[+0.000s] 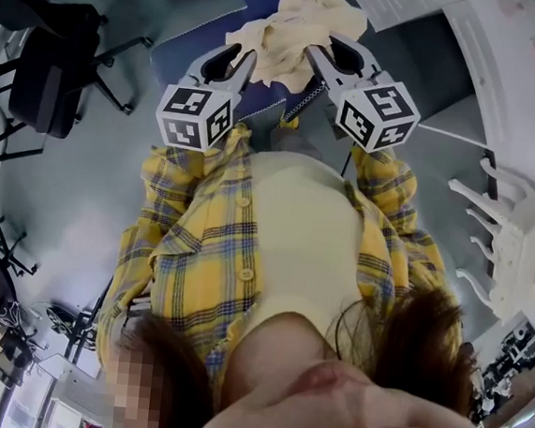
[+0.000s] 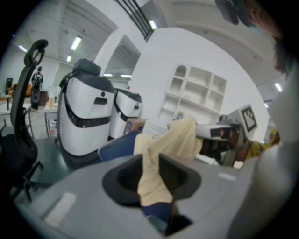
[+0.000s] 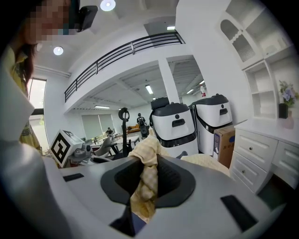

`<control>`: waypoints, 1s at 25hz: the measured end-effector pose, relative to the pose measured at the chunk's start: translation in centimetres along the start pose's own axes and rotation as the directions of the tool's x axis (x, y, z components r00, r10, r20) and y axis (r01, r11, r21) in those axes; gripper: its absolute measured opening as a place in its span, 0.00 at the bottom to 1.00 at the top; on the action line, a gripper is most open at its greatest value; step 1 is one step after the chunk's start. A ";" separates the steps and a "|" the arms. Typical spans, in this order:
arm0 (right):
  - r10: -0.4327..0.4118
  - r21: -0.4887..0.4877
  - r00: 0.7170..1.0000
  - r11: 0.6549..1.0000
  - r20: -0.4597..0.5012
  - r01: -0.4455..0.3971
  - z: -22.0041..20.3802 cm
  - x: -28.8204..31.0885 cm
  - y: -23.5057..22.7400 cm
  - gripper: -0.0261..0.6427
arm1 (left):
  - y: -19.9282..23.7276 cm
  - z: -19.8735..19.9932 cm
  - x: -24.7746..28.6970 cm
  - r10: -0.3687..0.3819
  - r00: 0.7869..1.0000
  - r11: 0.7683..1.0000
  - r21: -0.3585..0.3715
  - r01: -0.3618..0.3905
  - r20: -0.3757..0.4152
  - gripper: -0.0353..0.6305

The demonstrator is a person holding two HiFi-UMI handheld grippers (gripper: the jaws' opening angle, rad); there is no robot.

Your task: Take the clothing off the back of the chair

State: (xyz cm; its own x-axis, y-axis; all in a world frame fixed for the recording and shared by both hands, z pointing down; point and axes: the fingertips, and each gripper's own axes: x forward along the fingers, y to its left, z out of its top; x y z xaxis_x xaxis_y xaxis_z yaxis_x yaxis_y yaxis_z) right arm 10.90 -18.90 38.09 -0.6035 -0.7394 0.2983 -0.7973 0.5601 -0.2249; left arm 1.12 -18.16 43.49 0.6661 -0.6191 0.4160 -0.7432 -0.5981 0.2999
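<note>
the head view looks steeply down from the person's head, past the plaid shirt (image 1: pixel 199 239), onto both tools from above and behind: left tool (image 1: pixel 240 60), right tool (image 1: pixel 322 56), with the cream garment (image 1: pixel 300 23) and the floor (image 1: pixel 81 190) beyond. the left tool view sits on that tool, faces almost level along its jaws, very near the garment, and catches the right tool's marker cube (image 2: pixel 248 118) towards its right edge. the right tool view does likewise, catching the left tool's marker cube (image 3: pixel 63 147) at its left. both tool views share the white rounded machines (image 3: pixel 174 125) and the white shelving (image 2: pixel 196 88).
</note>
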 end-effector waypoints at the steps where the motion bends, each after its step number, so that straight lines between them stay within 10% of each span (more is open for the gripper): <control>1: 0.006 0.003 1.000 1.000 0.007 -0.006 0.3 0.0 0.4 0.14 | 0.1 0.0 -0.3 0.002 1.000 1.000 -0.003 -0.002 0.004 0.21; 25: 0.217 -0.037 0.963 0.976 0.162 -0.214 8.1 0.8 9.6 0.14 | 1.1 3.9 -8.1 0.062 0.983 0.998 0.018 -0.066 0.173 0.21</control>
State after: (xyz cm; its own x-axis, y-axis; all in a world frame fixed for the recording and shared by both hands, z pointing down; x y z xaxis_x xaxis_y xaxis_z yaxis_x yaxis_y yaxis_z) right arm 2.78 -17.12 28.60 -0.7545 -0.6504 0.0883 -0.6489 0.7189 -0.2491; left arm -4.87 -15.77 37.10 0.6193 -0.7338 0.2791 -0.7845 -0.5645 0.2566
